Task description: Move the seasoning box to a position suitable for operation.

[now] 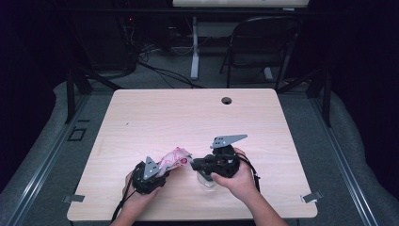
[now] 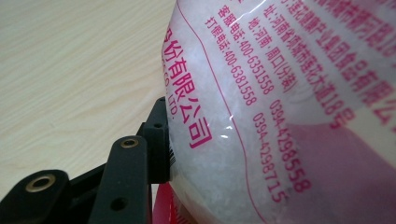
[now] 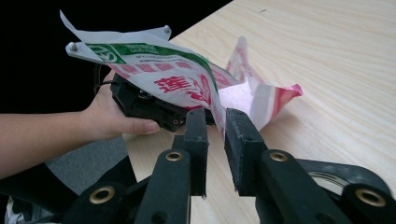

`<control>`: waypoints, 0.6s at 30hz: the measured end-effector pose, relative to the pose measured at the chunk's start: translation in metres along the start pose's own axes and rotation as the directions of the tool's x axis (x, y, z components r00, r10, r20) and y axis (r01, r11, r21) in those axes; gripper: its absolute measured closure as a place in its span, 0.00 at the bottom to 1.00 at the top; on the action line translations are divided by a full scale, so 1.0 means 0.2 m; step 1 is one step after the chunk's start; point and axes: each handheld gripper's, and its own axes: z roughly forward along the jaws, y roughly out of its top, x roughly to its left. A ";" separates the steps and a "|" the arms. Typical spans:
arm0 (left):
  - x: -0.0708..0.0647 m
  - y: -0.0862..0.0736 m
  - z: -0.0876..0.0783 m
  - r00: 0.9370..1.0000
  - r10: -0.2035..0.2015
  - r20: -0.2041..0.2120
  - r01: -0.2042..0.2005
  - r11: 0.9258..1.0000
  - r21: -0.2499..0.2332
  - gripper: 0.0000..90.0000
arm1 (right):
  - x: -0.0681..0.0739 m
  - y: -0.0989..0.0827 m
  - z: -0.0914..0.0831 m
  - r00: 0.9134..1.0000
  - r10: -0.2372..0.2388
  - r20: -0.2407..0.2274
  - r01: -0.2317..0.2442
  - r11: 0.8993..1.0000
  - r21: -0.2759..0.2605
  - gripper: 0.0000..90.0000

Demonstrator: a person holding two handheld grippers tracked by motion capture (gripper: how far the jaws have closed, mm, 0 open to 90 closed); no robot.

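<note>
Two sets of jaws are observed at one plastic bag near the front edge of the table. The bag's filled lower part is clamped by the left gripper; in the left gripper view one black jaw is seen pressed flat against the film, with white granular contents behind the red print. The right gripper is held with its jaws narrowly parted on either side of the bag's upper edge; a gap is visible and the pads are not judged to be pressing on the film.

Position of the bag: lifted off the table at the left jaws, tilted, with its mouth end turned toward the right gripper.

Progress, as judged: the bag is secured at the body, and its top appears spread or torn, though whether it is fully opened cannot be told. A small clear container is partly seen beneath the right hand; pouring into it is presumed to remain, with no contents seen inside.

Surroundings: a cable hole is noted at the far edge of the table, and a folding chair beyond it. The right hand itself lies over the container and would have to be cleared.
</note>
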 end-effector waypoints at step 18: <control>0.00 0.06 0.00 0.991 0.098 -0.096 -0.102 0.994 -0.037 0.62 | -0.07 0.00 -0.13 0.998 0.041 0.055 -0.037 0.996 -0.076 0.89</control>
